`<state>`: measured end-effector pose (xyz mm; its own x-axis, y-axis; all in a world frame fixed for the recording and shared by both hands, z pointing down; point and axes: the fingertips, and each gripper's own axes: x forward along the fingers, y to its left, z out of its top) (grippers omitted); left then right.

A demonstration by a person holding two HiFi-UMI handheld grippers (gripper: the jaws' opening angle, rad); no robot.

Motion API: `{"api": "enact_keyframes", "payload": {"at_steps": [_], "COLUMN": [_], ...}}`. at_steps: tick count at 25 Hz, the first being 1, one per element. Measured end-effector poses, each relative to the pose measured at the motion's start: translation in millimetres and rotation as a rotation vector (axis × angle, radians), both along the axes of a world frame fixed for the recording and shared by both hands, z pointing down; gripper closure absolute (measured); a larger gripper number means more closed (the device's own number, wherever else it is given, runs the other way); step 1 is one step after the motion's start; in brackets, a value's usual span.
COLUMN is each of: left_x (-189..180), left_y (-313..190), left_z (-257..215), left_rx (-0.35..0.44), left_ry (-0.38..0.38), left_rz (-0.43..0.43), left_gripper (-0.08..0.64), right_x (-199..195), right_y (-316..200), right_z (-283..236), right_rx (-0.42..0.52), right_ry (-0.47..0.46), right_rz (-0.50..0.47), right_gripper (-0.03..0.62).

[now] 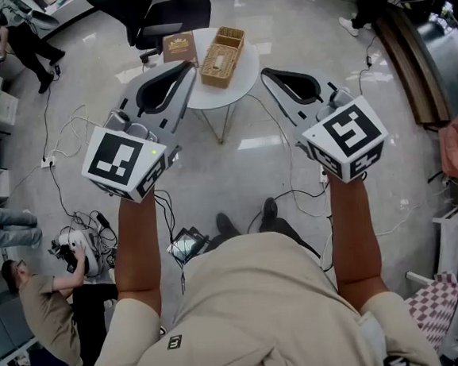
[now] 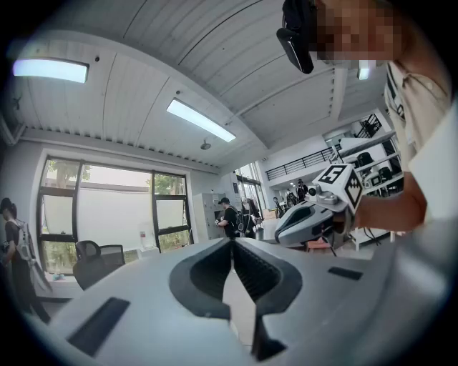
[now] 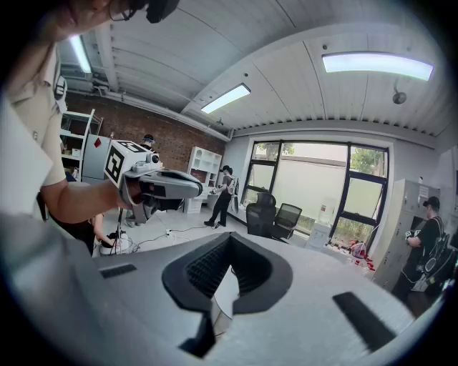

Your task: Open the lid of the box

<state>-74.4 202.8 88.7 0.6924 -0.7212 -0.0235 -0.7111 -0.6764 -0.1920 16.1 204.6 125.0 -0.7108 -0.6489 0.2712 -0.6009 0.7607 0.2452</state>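
Nothing is done yet; the brown box (image 1: 179, 45) lies on the round desk (image 1: 245, 89) beside a wicker basket (image 1: 223, 56), its lid seemingly down; left claw (image 1: 189, 68) and right claw (image 1: 267, 74) are pinched together, empty, clear of it.

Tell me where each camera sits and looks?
Head view: on the person's head, facing steeply down at the table and box; forearms, left hand-held gripper and right hand-held gripper show.
Left gripper view: on the left one, tilted up at ceiling, windows; its shut jaws show.
Right gripper view: on the right one, likewise.
Both gripper views catch the other gripper.
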Motion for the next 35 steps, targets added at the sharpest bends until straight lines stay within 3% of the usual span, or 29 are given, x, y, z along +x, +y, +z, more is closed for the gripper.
{"api": "enact_keyframes", "payload": {"at_steps": [18,25,35], "left_x": [-16.0,-22.0,-17.6], "left_y": [-7.5,-17.8,-42.1], "left_z": [6.7,16.2,24.5], "left_rx": [-0.047,-0.043,-0.073], "left_ry": [-0.003,0.008,0.001], "left_rz": [0.005,0.047,0.044], "left_gripper": [0.546,0.546,0.546], "right_x": [-13.9,-20.7,-17.4], "right_y": [-8.0,-17.5,-45.5], "right_z": [8.8,8.5,16.5], "right_rx": [-0.024,-0.044,-0.057], "right_ry": [0.006,-0.067,-0.06], "right_rz": [0.018,0.048,0.04], "right_gripper": [0.601,0.6,0.6]}}
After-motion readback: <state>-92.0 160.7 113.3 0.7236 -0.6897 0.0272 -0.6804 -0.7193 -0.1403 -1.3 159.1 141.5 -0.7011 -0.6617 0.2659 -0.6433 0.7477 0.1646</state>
